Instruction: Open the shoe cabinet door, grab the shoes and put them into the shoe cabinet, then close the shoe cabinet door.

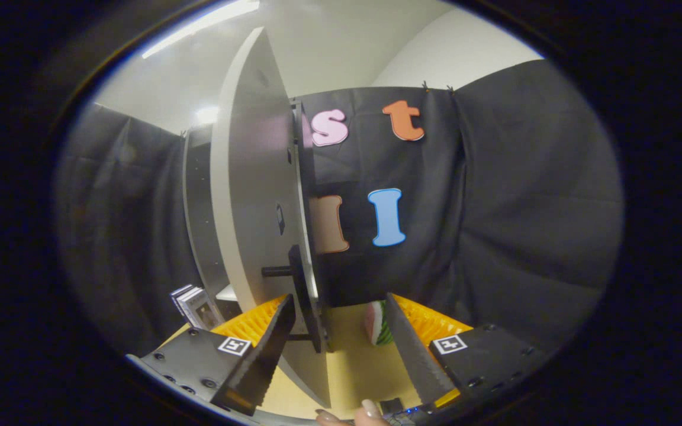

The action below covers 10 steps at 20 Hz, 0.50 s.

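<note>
Swinging edge-on between spread hand-held gripper [335, 346] fingers, cabinet door [252, 195] ajar beside its handle [299, 278]; shoes unseen, stowing pending.

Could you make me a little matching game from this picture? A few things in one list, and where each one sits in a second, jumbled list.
Things:
1. cabinet door
2. door handle
3. green and white ball
4. small framed cards

Places:
A. on the tan floor, just beyond one finger, by the black cloth
B. stands open, edge-on, rising ahead of the gripper
C. low on the door, between the open fingers
D. on the floor beside the cabinet, beyond the other finger

Pairs: 1-B, 2-C, 3-A, 4-D
</note>
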Motion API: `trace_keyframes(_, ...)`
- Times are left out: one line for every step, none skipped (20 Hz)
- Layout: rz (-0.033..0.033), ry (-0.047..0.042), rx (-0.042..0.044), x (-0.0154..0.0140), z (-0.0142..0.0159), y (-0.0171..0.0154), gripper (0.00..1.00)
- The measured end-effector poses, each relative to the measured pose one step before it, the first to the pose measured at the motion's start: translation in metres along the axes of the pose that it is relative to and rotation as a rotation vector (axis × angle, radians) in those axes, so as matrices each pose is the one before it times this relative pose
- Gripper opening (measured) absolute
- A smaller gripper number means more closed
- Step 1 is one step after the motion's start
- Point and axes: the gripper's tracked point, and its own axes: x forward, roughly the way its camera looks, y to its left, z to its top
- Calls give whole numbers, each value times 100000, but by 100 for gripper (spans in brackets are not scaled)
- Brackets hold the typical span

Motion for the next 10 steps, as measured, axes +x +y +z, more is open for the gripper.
trace_keyframes(2705, 832, 1455, 649, -92, 119, 95)
trace_keyframes(2600, 806, 1209, 499, -255, 334, 95)
trace_keyframes(638, 365, 308, 108, -266, -72, 95)
trace_keyframes(677, 972, -158, 481, -209, -64, 95)
trace_keyframes(987, 674, 179, 172, -57, 60, 95)
trace_keyframes(872, -106, 650, 295, 109, 240, 95)
trace_keyframes(760, -147, 99, 120, -21, 258, 95)
trace_keyframes(304, 87, -106, 4, -161, 398, 95)
trace_keyframes(857, -154, -280, 124, -51, 741, 94)
trace_keyframes(1391, 157, -474, 204, -52, 1209, 94)
